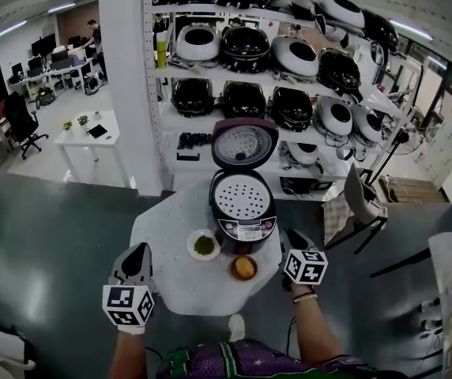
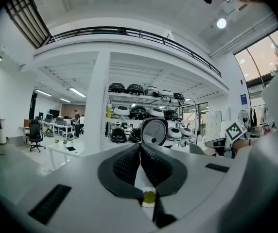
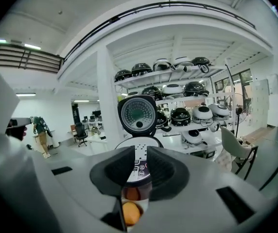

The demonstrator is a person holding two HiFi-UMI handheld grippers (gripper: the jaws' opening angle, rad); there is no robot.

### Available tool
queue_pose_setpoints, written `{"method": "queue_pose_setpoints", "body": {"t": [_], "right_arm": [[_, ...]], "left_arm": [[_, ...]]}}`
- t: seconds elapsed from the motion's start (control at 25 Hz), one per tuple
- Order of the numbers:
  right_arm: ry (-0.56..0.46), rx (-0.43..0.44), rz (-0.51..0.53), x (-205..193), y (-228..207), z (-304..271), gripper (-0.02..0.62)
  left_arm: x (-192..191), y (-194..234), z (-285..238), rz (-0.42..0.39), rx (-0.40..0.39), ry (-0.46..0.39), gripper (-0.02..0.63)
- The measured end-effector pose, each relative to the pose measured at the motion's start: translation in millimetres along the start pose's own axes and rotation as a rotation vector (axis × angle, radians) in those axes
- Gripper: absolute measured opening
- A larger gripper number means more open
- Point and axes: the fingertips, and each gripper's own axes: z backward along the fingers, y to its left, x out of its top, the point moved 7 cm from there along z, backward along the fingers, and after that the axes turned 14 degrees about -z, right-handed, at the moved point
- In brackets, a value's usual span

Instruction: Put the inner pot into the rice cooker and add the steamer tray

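Head view: the white table [image 1: 171, 290] carries the rice cooker [image 1: 244, 231], lid raised, with the perforated steamer tray [image 1: 242, 197] seated in its mouth; the inner pot underneath is hidden. Probably only a level-seating check remains. The left gripper [image 1: 137, 255], clenched and empty, hovers at the table's left edge. The right gripper [image 1: 295, 239], slightly parted and empty, is near the orange-filled bowl [image 1: 244, 268], so any withdrawal should swing wide of it.
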Motion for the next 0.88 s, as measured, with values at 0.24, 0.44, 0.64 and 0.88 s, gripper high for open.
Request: {"method": "queue_pose_setpoints", "body": {"t": [0.24, 0.44, 0.64, 0.88], "right_arm": [[-0.1, 0.052, 0.035, -27, 47, 59, 0.078], [-0.135, 0.08, 0.028, -32, 74, 82, 0.072], [-0.232, 0.105, 0.049, -7, 97, 114, 0.069], [-0.368, 0.145, 0.087, 17, 117, 154, 0.05]], "left_arm": [[-5, 10, 25, 0.015, -0.02, -0.03, 0.023], [-16, 16, 33, -0.029, -0.129, -0.001, 0.021], [-12, 28, 50, -0.032, -0.117, -0.036, 0.021], [1, 29, 59, 0.015, -0.145, -0.102, 0.023]]}}
